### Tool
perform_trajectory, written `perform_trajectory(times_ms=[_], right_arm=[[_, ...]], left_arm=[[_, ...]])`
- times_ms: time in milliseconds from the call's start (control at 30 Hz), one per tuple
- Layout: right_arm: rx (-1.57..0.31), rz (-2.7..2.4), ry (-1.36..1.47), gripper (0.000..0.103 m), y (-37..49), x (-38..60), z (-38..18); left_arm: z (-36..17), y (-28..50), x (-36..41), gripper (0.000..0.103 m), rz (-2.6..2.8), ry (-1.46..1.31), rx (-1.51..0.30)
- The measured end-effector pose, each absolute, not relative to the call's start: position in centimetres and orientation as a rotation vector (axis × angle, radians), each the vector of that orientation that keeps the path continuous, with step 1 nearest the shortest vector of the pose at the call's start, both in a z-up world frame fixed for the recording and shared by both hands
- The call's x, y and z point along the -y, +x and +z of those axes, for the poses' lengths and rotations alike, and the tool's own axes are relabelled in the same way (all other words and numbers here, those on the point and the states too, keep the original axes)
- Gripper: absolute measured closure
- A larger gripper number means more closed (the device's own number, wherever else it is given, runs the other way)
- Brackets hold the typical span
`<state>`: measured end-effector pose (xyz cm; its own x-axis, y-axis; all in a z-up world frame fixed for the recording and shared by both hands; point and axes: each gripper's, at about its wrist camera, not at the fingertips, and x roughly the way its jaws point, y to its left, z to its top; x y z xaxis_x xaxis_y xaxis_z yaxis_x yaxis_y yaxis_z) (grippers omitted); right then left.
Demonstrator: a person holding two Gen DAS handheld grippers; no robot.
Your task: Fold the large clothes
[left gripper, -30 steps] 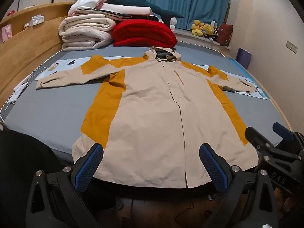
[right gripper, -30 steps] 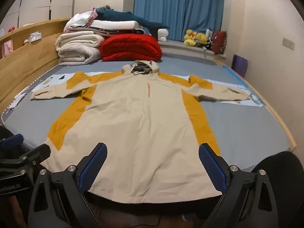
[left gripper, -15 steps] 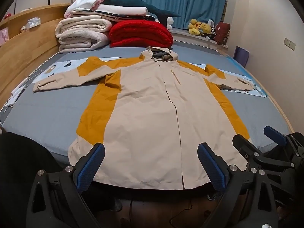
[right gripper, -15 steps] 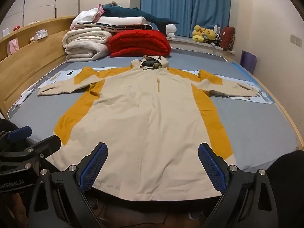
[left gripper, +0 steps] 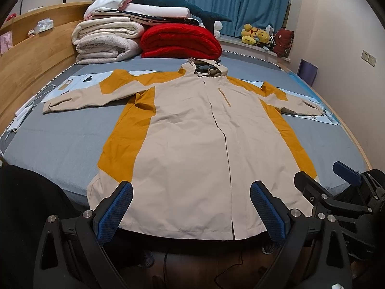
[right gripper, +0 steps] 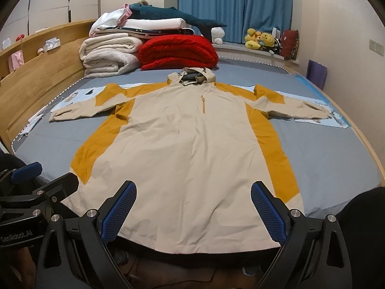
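A large beige and mustard hooded jacket (left gripper: pixel 192 139) lies flat, face up on the grey bed (left gripper: pixel 55 144), sleeves spread to both sides, hood at the far end; it also shows in the right wrist view (right gripper: pixel 192 149). My left gripper (left gripper: pixel 191 212) is open and empty, above the hem at the bed's near edge. My right gripper (right gripper: pixel 193 213) is open and empty, also above the hem. The right gripper also shows in the left wrist view (left gripper: pixel 336 187), at the jacket's right hem corner. The left gripper also shows in the right wrist view (right gripper: pixel 36 180), at the left hem corner.
Folded white blankets (left gripper: pixel 108 41) and a red quilt (left gripper: pixel 180 41) are stacked at the bed's far end. A wooden headboard (left gripper: pixel 31 55) runs along the left. Plush toys (left gripper: pixel 256 36) sit on the window sill by blue curtains. A cable (left gripper: pixel 228 269) lies on the floor below.
Both grippers have shifted slightly, the left view drifting left and the right view drifting right and nearer. The jacket has not moved. Both grippers stay open.
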<state>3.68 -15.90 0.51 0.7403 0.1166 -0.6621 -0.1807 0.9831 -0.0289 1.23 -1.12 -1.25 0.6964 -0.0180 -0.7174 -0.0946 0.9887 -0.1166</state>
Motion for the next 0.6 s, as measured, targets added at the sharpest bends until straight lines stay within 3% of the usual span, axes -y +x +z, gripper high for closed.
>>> perform_trajectory(times_ms=[600], right_arm=[[-0.722,0.163,-0.103,0.007,3.60,15.74,0.46]], left_arm=[[-1.29,1.16,0.58,0.006,0.041,-0.150,-0.800]])
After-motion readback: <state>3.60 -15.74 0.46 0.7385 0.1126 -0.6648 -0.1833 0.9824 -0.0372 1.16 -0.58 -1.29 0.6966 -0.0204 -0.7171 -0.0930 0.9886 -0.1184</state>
